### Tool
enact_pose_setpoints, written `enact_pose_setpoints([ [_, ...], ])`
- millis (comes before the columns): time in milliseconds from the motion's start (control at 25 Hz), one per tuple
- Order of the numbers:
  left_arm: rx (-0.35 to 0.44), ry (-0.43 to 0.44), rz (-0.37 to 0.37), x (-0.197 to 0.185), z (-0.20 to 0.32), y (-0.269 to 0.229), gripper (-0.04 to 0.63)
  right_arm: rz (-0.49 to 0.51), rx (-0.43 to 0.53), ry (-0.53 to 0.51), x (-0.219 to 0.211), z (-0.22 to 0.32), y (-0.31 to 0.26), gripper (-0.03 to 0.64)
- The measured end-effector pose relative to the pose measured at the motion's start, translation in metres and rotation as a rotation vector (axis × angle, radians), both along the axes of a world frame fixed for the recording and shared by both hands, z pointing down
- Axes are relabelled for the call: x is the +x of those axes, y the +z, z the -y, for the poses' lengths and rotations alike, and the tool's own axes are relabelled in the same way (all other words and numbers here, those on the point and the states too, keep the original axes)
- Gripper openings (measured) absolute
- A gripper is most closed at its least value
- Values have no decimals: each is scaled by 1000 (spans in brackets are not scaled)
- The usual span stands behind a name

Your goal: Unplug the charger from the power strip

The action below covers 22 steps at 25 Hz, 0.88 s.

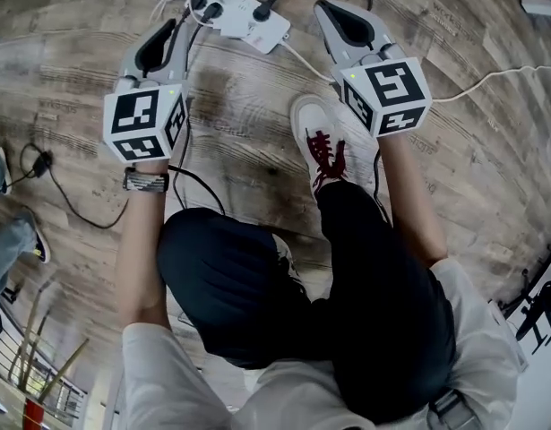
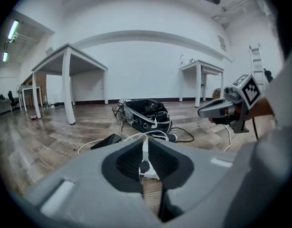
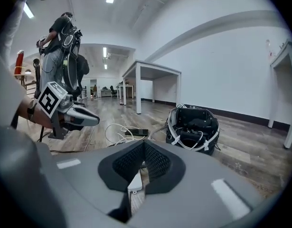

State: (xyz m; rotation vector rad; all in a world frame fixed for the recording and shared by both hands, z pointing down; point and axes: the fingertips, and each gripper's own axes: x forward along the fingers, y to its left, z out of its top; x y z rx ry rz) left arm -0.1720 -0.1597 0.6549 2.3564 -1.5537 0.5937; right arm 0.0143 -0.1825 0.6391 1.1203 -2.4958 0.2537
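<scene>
The white power strip (image 1: 248,14) lies on the wood floor at the top of the head view, with a black plug (image 1: 201,3) and a second black plug (image 1: 262,11) in it and white cables running off. My left gripper (image 1: 181,23) hangs above the floor just left of the strip, jaws together with nothing between them. In the left gripper view the left gripper (image 2: 144,141) shows a black plug (image 2: 144,166) through the thin slit. My right gripper (image 1: 322,7) hovers right of the strip, also shut and empty. In the right gripper view the right gripper (image 3: 144,144) shows the strip's white end (image 3: 135,183) below.
A black open bag (image 2: 146,113) and a dark phone (image 2: 106,141) lie beyond the strip. White tables (image 2: 67,65) stand further back. The person's shoe (image 1: 322,146) and knees are under the grippers. A black cable (image 1: 60,191) trails at left. Another person (image 3: 60,46) stands behind.
</scene>
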Motion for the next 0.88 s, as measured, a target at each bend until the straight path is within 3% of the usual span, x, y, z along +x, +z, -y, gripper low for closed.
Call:
enact_pose_setpoints([
  [80,12,19,10,3,0,-11,6,-1,11,2,1,1,-13,2],
  [440,88,24,-16,15,6,-82,5,-2,83,7,-7,5,-97,2],
  [880,247,45,96,13,10,-191,5,5,198,4,-13,7,-207,2],
])
